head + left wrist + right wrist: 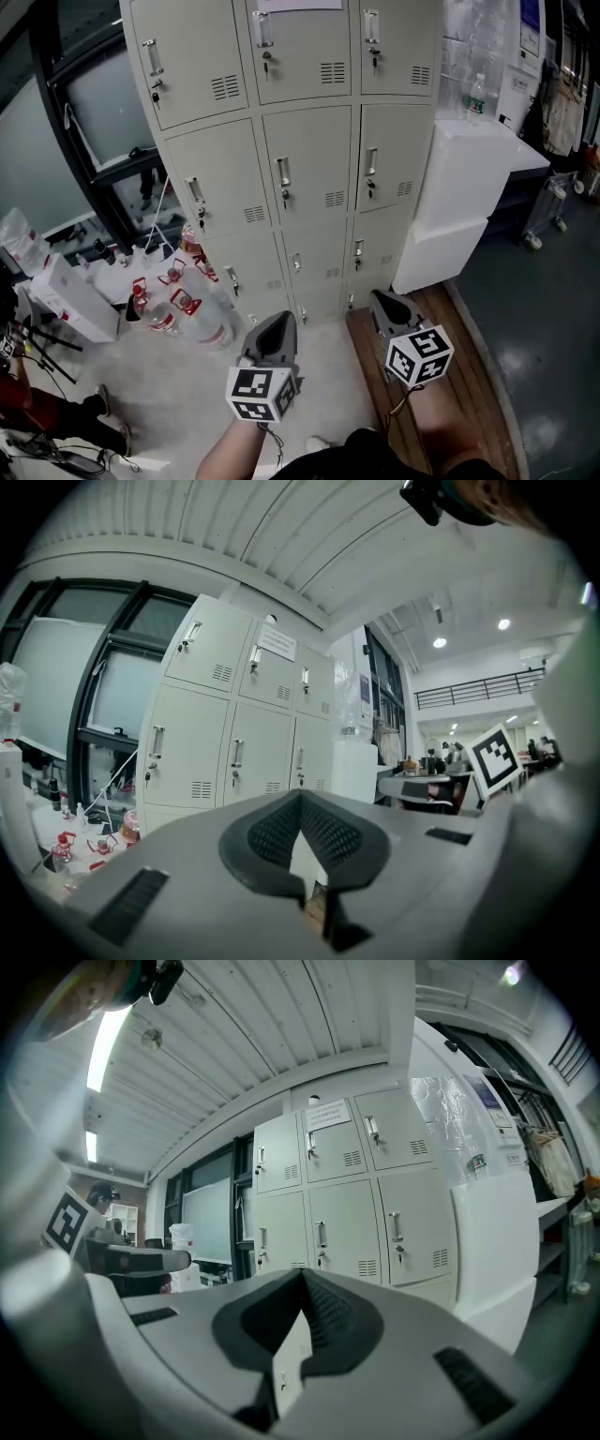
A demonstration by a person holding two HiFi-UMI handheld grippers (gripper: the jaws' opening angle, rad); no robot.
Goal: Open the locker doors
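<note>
A beige metal locker bank (309, 159) stands ahead, three columns wide, with every door closed and a small handle and lock on each. In the head view my left gripper (273, 326) and right gripper (386, 302) are held side by side, short of the lowest doors and touching nothing. Both are shut and empty. The left gripper view shows its shut jaw tips (300, 797) aimed at the lockers (234, 714). In the right gripper view the shut tips (302, 1274) face the same doors (347, 1204).
Large water bottles with red handles (183, 314) and a white box (70, 295) sit on the floor left of the lockers. A white cabinet (459, 202) adjoins the lockers on the right. A wooden floor strip (422, 403) runs beneath the right gripper.
</note>
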